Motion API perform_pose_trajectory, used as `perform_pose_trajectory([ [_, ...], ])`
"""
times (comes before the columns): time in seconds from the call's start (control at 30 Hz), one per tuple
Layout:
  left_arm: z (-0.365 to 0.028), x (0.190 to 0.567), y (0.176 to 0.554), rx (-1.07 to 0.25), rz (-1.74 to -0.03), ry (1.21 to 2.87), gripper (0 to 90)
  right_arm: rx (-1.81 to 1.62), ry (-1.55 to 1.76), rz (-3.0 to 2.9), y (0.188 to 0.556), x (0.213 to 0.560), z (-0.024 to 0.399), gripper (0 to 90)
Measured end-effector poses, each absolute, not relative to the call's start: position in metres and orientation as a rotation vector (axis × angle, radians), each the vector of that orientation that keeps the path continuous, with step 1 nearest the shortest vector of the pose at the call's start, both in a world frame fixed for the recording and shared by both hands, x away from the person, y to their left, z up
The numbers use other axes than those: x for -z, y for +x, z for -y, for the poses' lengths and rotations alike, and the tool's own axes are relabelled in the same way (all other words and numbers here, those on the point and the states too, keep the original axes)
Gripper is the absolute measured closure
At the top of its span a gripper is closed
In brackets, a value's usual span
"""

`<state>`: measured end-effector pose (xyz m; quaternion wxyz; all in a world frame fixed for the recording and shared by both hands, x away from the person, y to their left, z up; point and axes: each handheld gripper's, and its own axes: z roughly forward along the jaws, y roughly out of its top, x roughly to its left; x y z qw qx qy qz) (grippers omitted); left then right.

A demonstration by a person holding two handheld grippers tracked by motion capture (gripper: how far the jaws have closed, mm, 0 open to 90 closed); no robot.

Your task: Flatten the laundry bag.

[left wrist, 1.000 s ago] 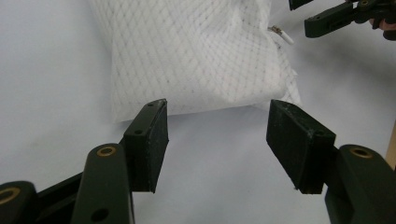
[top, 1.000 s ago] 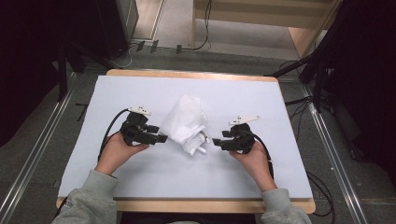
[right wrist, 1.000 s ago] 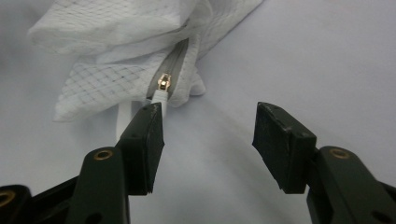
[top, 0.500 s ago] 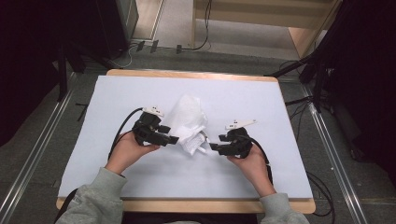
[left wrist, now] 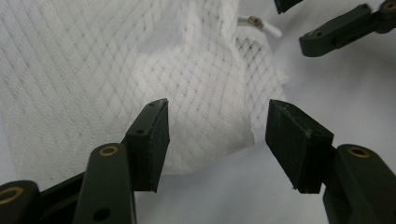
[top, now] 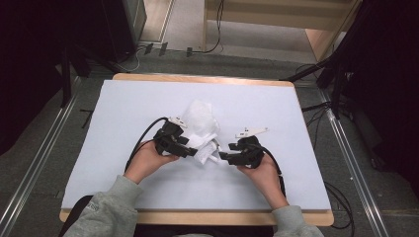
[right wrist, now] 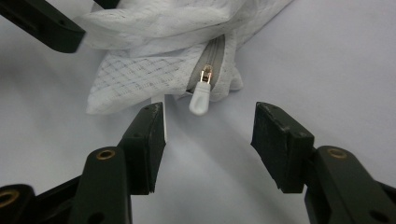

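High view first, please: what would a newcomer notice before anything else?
A crumpled white mesh bag lies mid-table on the white table cover. The left gripper and right gripper flank its near end, jaws open. In the right gripper view, a white zipper pull hangs just ahead of the jaws.

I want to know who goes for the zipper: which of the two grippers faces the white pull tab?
The right gripper: the zipper pull lies just ahead of its open jaws. The left gripper faces plain mesh of the bag.

White mesh zip pouch (top: 200,126) lies crumpled on the table between my 2 hands, its grey zipper (right wrist: 211,58) and white pull tab (right wrist: 200,99) facing my right side.
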<state>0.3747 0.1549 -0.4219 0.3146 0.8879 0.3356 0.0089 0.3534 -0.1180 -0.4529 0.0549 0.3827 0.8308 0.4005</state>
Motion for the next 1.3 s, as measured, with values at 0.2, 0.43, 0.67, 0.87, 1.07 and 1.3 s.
perform_pose_trajectory([
  [0.2, -0.159, 0.437, 0.386, -0.013, -0.972, 2.358, 55.7, -1.207, 1.132, -2.539, 0.355, 0.456, 0.108, 42.3],
  [0.43, -0.164, 0.438, 0.389, 0.022, -0.983, 2.351, 85.7, -1.213, 1.117, -2.528, 0.357, 0.455, 0.102, 38.6],
  [0.67, -0.175, 0.424, 0.384, -0.008, -0.970, 2.265, 88.1, -1.217, 1.109, -2.523, 0.359, 0.453, 0.099, 36.2],
  [0.87, -0.188, 0.418, 0.382, -0.007, -0.998, 2.219, 88.5, -1.235, 1.112, -2.529, 0.362, 0.452, 0.092, 33.7],
  [1.07, -0.206, 0.411, 0.378, -0.041, -1.029, 2.165, 88.5, -1.207, 1.093, -2.554, 0.367, 0.454, 0.082, 33.5],
  [1.3, -0.229, 0.406, 0.375, -0.066, -1.076, 2.109, 88.5, -1.176, 1.097, -2.584, 0.373, 0.459, 0.078, 35.0],
])
